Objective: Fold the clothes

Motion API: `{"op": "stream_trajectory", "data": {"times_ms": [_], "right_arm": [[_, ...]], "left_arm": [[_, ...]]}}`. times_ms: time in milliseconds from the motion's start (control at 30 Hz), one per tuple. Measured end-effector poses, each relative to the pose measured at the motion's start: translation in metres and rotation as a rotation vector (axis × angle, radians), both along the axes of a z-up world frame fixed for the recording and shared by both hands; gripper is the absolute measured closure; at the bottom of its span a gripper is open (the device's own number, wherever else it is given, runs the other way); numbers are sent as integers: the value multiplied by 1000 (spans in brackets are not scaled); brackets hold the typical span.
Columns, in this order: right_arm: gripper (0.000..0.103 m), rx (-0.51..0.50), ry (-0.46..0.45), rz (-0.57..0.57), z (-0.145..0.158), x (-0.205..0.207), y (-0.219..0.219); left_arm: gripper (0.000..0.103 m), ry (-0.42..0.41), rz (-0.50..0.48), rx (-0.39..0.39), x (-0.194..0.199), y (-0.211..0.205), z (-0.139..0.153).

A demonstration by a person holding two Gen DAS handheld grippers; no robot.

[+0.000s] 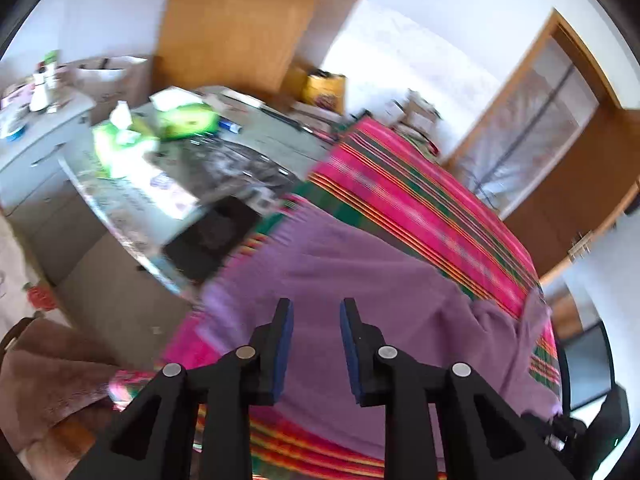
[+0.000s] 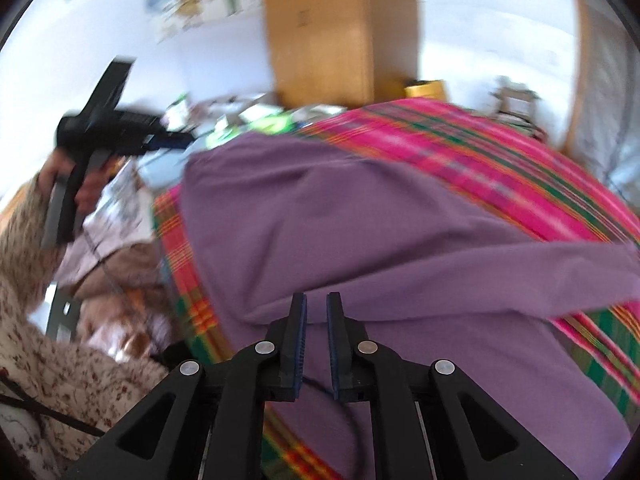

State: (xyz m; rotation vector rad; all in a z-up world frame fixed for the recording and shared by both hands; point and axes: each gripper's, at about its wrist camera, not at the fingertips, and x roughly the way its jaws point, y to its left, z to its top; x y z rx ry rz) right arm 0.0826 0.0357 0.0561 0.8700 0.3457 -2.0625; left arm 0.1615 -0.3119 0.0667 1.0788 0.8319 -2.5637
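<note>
Hovering over the purple garment (image 1: 360, 280), left gripper (image 1: 316, 312) spread and gripping nothing; right gripper (image 2: 316, 308) parted by a narrow gap, also empty, its tips above a fold ridge. Lying across the striped bedspread (image 1: 420, 200), garment filling centre to 5 o'clock of the left view. Risking a slack fold springing apart, or a sleeve near 3 o'clock sliding off the edge, possibly, given the blur. Crowding 10 o'clock: a cluttered desk (image 1: 248, 128); rising at 12 o'clock, a wooden wardrobe (image 1: 240, 20); standing at 2 o'clock, a door (image 1: 532, 120).
</note>
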Motion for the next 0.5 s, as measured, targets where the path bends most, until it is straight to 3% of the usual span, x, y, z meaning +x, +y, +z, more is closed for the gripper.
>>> {"op": "stream_trajectory", "data": {"times_ms": [133,367,500], "right_arm": [[92,-13,26,-141,10,-17,41],[90,-71,-26,-394,10,-54,108],[88,-87,-61,-456,6,-70,129]], "left_arm": [[77,-8,-103,43,-30,28,-9],[77,-17,-209,74,-68,68,-16],[76,-21,-274,41,-79,94,-10]]}}
